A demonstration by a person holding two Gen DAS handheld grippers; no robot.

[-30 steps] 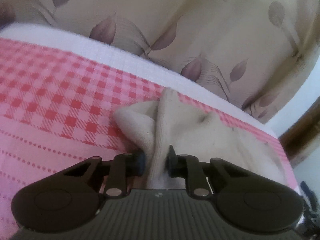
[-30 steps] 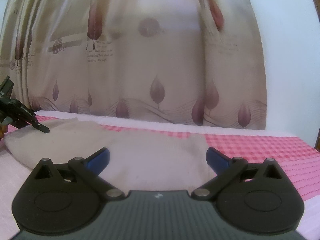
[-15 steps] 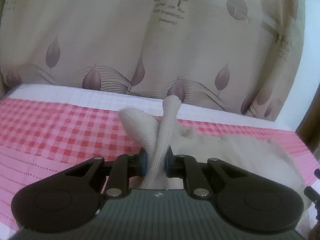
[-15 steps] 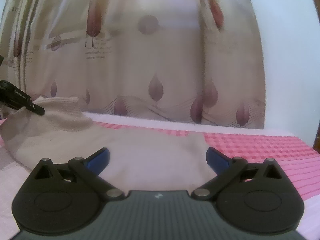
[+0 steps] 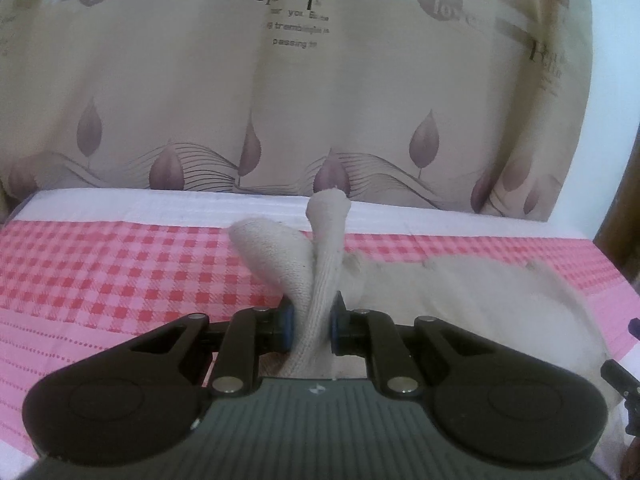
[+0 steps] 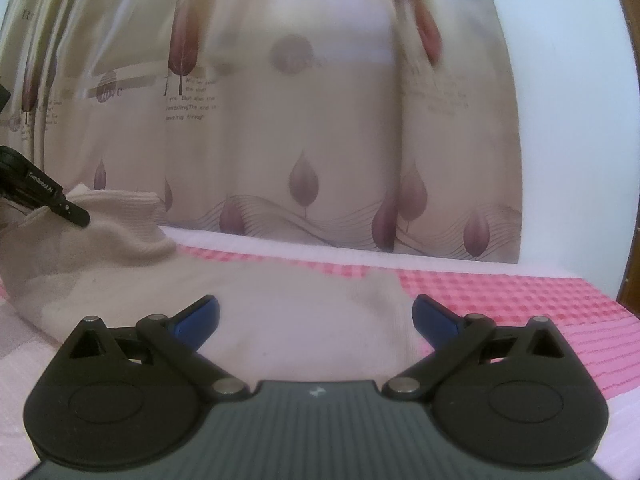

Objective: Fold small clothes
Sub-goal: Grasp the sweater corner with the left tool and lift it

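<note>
The sock (image 5: 320, 276) in my left gripper (image 5: 311, 326) was matt ribbed knit. At nine o'clock lay a woven checked sheet (image 5: 120, 272); at twelve, a smooth printed curtain (image 5: 320, 120). My right gripper (image 6: 316, 316) was matt black plastic.

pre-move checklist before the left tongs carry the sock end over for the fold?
1. Left tongs clamped on ribbed end of cream knitted sock: ok.
2. Ribbed end lifted off pink checked cloth: ok.
3. Right tongs open, holding nothing: ok.
4. Rest of sock flat on the cloth: ok.
5. Sock pinned down by right tongs: cannot tell.
6. Landing area bare: ok.
</note>
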